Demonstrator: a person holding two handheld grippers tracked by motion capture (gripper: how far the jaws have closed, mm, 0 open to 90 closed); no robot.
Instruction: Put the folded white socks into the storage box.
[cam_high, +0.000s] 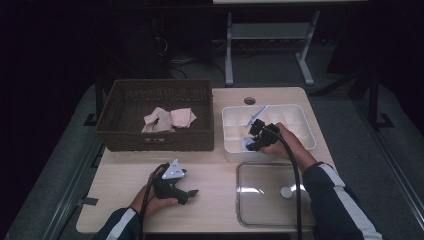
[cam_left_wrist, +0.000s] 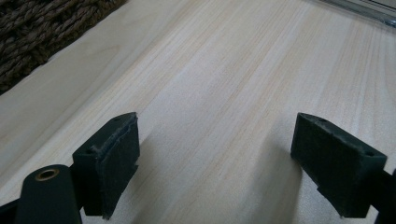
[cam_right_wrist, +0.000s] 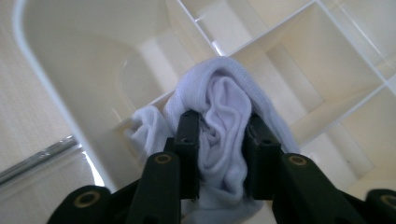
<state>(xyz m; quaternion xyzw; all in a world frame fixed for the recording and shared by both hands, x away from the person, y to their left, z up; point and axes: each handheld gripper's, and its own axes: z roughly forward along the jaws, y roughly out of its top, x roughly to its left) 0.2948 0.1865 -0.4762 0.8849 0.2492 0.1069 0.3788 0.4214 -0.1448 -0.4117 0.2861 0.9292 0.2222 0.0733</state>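
The right claw (cam_right_wrist: 219, 130) has its two black jaws pinched on a bunched white sock (cam_right_wrist: 224, 93), soft ribbed knit, its folds squeezed up between the pads. Seen from the right gripper view, the sock sits at a corner of the white divided organizer tray (cam_high: 305, 122), draped over a thin plastic partition, so part of it hangs in one cell and a smaller lump bulges into the neighbouring one. The bundle runs straight ahead of the claw, its long axis in line with the jaws and pointing down into the cell, so I'd judge the coming move to be a push downward or a release there.

The left claw (cam_high: 187, 192) rests on the pale wood-grain table (cam_high: 210, 205), jaws wide with nothing between them, well apart from the tray; the right hand is plainly the nearer one. A dark woven wicker basket (cam_high: 155, 137) holds more crumpled pinkish cloths (cam_high: 167, 119), and a clear rigid plastic lid (cam_high: 260, 195) lies flat in front of the tray.
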